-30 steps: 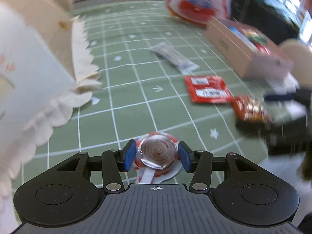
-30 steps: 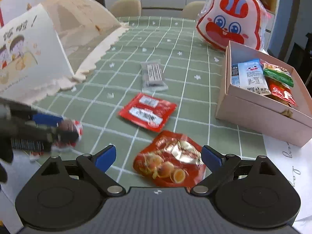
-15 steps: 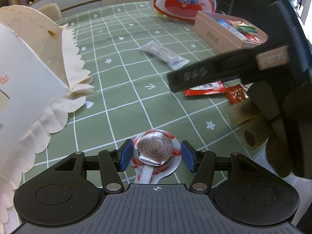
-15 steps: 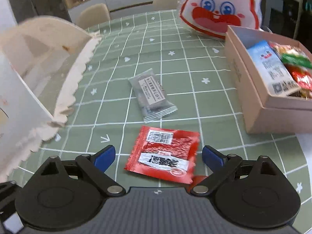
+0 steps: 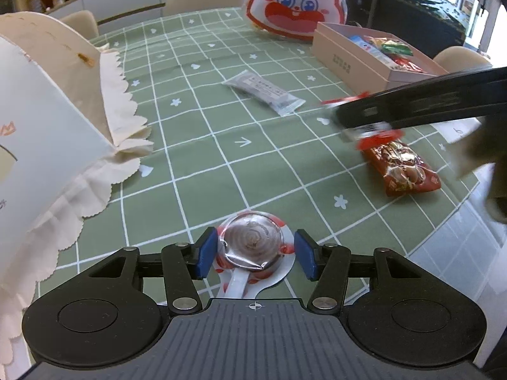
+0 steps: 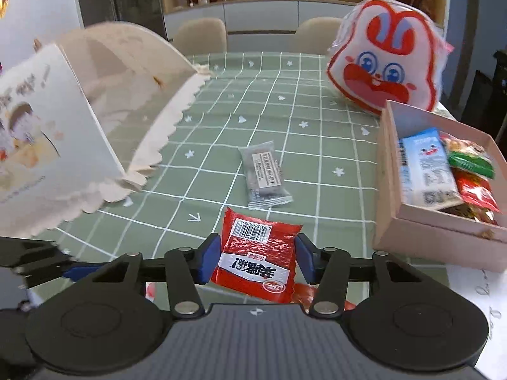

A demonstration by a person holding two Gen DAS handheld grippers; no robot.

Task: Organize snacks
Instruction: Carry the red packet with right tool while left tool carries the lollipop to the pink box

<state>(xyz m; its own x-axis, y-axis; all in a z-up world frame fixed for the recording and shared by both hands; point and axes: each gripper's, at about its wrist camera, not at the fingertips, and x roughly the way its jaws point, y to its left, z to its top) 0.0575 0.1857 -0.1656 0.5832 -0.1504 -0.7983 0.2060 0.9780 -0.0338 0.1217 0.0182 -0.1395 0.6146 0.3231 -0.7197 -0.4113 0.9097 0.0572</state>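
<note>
A chocolate lollipop [image 5: 250, 243] in a red-and-white wrapper lies on the green checked tablecloth between the pads of my left gripper [image 5: 255, 255], which is open with small gaps on both sides. My right gripper [image 6: 257, 259] has its jaws closing on a red snack packet [image 6: 253, 243]; the blue pads press its two edges and it hangs clear of the cloth. In the left wrist view the right gripper's black fingers [image 5: 412, 104] carry that red packet [image 5: 377, 134] above a red bag of nuts [image 5: 401, 167].
A grey bar wrapper [image 6: 264, 174] lies mid-table. The pink box [image 6: 437, 240] holding several snacks stands at the right, with a rabbit-face bag [image 6: 383, 63] behind it. A large white scalloped paper bag [image 6: 63, 126] fills the left. The table edge [image 5: 443, 221] runs near right.
My right gripper moved forward from over the nut bag to the red packet, closed on it and lifted it. The left jaws widened slightly around the lollipop.
</note>
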